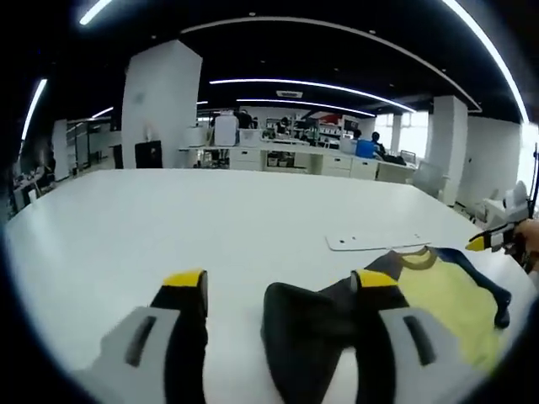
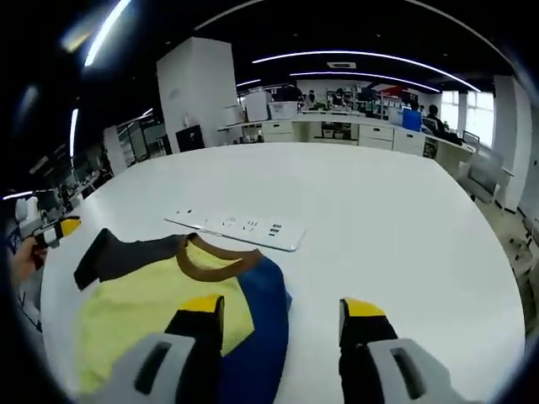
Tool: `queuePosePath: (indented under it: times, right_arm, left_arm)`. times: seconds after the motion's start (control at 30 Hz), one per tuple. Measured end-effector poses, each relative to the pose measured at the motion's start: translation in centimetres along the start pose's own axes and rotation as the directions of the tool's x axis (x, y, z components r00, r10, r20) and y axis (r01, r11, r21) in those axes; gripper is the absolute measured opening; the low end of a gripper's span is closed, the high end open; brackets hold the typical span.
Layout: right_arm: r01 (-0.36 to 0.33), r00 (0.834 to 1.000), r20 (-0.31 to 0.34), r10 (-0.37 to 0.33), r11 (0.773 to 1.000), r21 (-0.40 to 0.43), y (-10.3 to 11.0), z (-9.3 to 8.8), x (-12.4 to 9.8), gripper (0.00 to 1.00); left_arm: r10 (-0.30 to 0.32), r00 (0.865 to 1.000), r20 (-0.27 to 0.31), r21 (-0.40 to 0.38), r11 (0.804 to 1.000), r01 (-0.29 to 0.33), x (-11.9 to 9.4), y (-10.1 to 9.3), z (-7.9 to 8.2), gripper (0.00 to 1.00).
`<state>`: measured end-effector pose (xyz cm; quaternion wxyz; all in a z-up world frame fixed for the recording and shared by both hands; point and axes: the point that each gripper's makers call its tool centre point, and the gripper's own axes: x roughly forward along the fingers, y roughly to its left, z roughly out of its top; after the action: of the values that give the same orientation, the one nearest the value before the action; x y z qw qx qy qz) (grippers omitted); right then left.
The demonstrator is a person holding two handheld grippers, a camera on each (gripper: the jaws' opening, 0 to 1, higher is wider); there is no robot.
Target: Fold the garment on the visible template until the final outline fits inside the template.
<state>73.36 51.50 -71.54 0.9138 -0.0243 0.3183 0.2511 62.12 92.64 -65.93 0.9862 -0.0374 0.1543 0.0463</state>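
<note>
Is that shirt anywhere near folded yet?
Barely begun. The shirt lies spread on the white table, sleeves out, beside the flat template rather than on it. Both the left gripper and right gripper hover open, holding nothing. All folding remains.

You have one garment (image 2: pixel 168 311) to work with: a single shirt with a yellow body, one brown collar band, one dark grey sleeve and one blue sleeve. In the left gripper view it lies at about four o'clock. One flat white template (image 2: pixel 237 225) lies on the one white table (image 2: pixel 379 210), at about eleven o'clock from the shirt's collar in the right gripper view. You have two grippers, the left gripper (image 1: pixel 282 290) and the right gripper (image 2: pixel 282 313), each showing two yellow-tipped jaws, four tips in all.
</note>
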Motion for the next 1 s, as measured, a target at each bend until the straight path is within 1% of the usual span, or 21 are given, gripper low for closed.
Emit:
queuePosePath:
  times: [0.07,0.13,0.2,0.27,0.33,0.4,0.47,0.57,0.6,0.7,0.73,0.77,0.8,0.83,0.87,0.93,0.97,1.0]
  right_arm:
    - [-0.002,1.0,-0.025,0.003,1.0,0.018,0.2,-0.6,-0.7,0.65]
    - [-0.005,1.0,-0.023,0.006,1.0,0.018,0.5,-0.7,-1.5,0.7]
    - [-0.01,1.0,-0.019,0.011,1.0,0.023,0.7,-0.8,-2.4,0.71]
    - [-0.02,1.0,-0.016,0.02,0.999,0.026,1.1,-0.9,-3.2,0.74]
    - [-0.032,0.999,-0.014,0.032,0.999,0.023,1.7,-1.1,-4.0,0.77]
    - [-0.042,0.999,-0.017,0.042,0.999,0.013,2.3,-1.3,-4.9,0.79]
    - [-0.049,0.999,-0.016,0.049,0.999,0.009,2.7,-1.5,-6.0,0.8]
    - [-0.063,0.998,-0.005,0.063,0.998,0.018,3.3,-1.9,-7.2,0.8]
    - [-0.066,0.998,-0.009,0.067,0.997,0.025,3.4,-2.2,-7.7,0.8]
    - [-0.064,0.998,-0.02,0.065,0.998,0.022,3.6,-3.0,-8.7,0.8]
    - [-0.07,0.997,-0.021,0.07,0.997,0.033,3.7,-3.4,-9.1,0.8]
    - [-0.075,0.997,-0.021,0.076,0.996,0.054,3.9,-3.6,-9.4,0.8]
    - [-0.079,0.997,-0.023,0.08,0.995,0.068,4.0,-3.9,-9.8,0.8]
    - [-0.081,0.996,-0.024,0.082,0.995,0.065,4.1,-4.0,-10.1,0.8]
    - [-0.08,0.996,-0.03,0.082,0.995,0.06,4.2,-4.4,-10.5,0.79]
    - [-0.081,0.996,-0.04,0.083,0.995,0.05,4.5,-5.0,-11.0,0.78]
    - [-0.081,0.996,-0.043,0.083,0.995,0.051,4.5,-5.3,-11.3,0.77]
    - [-0.082,0.995,-0.047,0.084,0.995,0.052,4.5,-5.7,-11.6,0.77]
  left_arm:
    - [-0.02,1.0,0.014,0.0,1.0,0.02,-0.8,-0.4,0.5,0.76]
    - [-0.038,0.999,0.026,0.008,0.999,0.037,-1.5,-0.7,1.1,0.82]
    - [-0.055,0.998,0.036,0.017,0.998,0.055,-2.2,-1.1,1.6,0.88]
    - [-0.079,0.995,0.06,0.02,0.997,0.078,-2.9,-1.5,2.3,0.94]
    - [-0.094,0.993,0.07,0.025,0.995,0.092,-3.6,-1.7,2.7,0.98]
    - [-0.106,0.992,0.067,0.045,0.994,0.103,-4.3,-2.0,2.8,0.98]
    - [-0.118,0.991,0.057,0.048,0.992,0.115,-4.9,-2.2,2.7,0.99]
    - [-0.141,0.989,0.039,0.023,0.99,0.14,-5.7,-2.5,2.4,0.99]
    - [-0.148,0.988,0.037,0.025,0.989,0.147,-6.0,-2.6,2.4,0.99]
    - [-0.174,0.984,0.021,0.064,0.983,0.173,-7.2,-3.1,2.2,0.99]
    - [-0.186,0.982,0.022,0.058,0.981,0.185,-7.5,-3.3,2.3,0.99]
    - [-0.21,0.977,0.031,0.037,0.977,0.209,-7.9,-3.6,2.4,0.99]
    - [-0.223,0.974,0.026,0.026,0.975,0.223,-8.2,-3.8,2.3,0.99]
    - [-0.229,0.973,0.02,0.025,0.973,0.229,-8.5,-3.9,2.2,0.99]
    - [-0.234,0.972,0.015,0.036,0.972,0.233,-8.9,-4.0,2.1,0.99]
    - [-0.241,0.971,0.003,0.085,0.967,0.24,-9.6,-4.3,1.9,0.99]
    - [-0.242,0.97,0.0,0.092,0.966,0.241,-9.7,-4.3,1.8,0.99]
    - [-0.244,0.97,-0.008,0.1,0.965,0.244,-10.4,-4.9,1.7,0.99]
